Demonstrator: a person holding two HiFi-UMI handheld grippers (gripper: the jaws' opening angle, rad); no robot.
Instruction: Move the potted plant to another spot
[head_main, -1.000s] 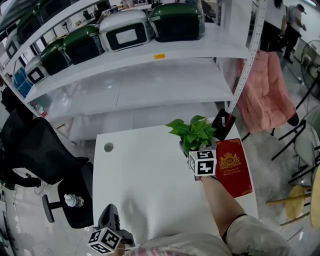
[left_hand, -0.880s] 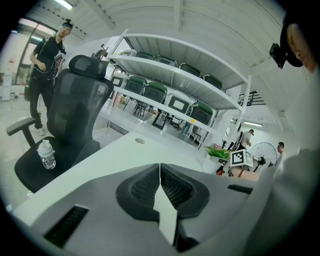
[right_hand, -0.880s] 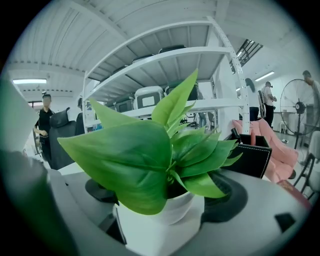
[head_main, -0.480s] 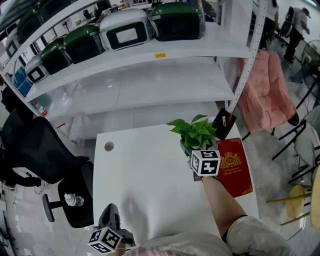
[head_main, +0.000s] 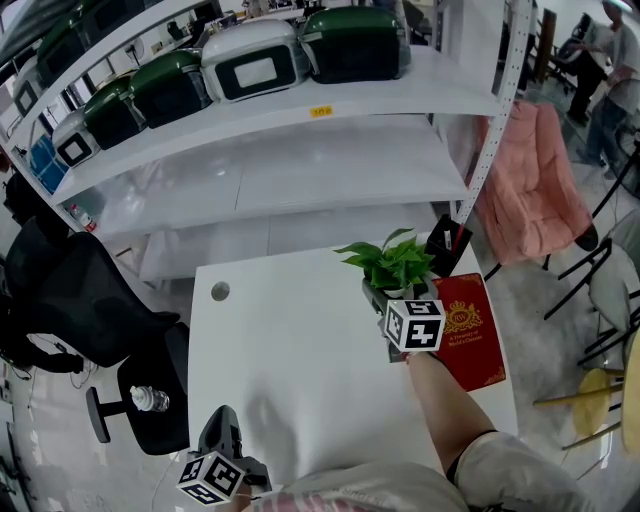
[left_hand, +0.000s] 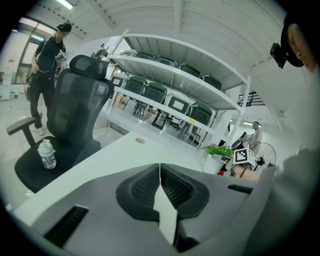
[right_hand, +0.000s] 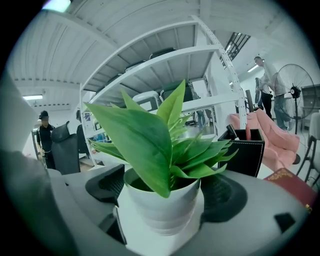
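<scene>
Head view: The white table (head_main: 300, 370) stands in front of white shelving (head_main: 300, 110) loaded with green and white cases (head_main: 250, 60). The potted plant (head_main: 392, 265) is near the table's far right corner, just beside a red book (head_main: 465, 340) and in front of a black pen holder (head_main: 445, 243). The right gripper (head_main: 400, 305) reaches to the pot from the near side, its marker cube (head_main: 415, 325) directly behind the pot. The left gripper (head_main: 221, 428) is at the table's near left edge, well apart from the plant. A black office chair (head_main: 80, 300) stands left of the table, with a water bottle (head_main: 148, 402) on its seat. A round hole (head_main: 220, 291) sits near the table's far left corner.

Left gripper view: The jaws are closed against each other, the ribbed pads (left_hand: 145, 187) meeting at the tips. Nothing is between them. The plant and the right gripper's cube show small at the far right of the table.

Right gripper view: The white pot (right_hand: 162, 205) fills the space between the two jaws, which stand wide apart. Each dark pad (right_hand: 105, 185) lies against one side of the pot, so the gripper clamps it. The green leaves rise above the jaws. Whether the pot's base is raised off the white surface below cannot be determined. The pen holder and a corner of the red book appear behind on the right
</scene>
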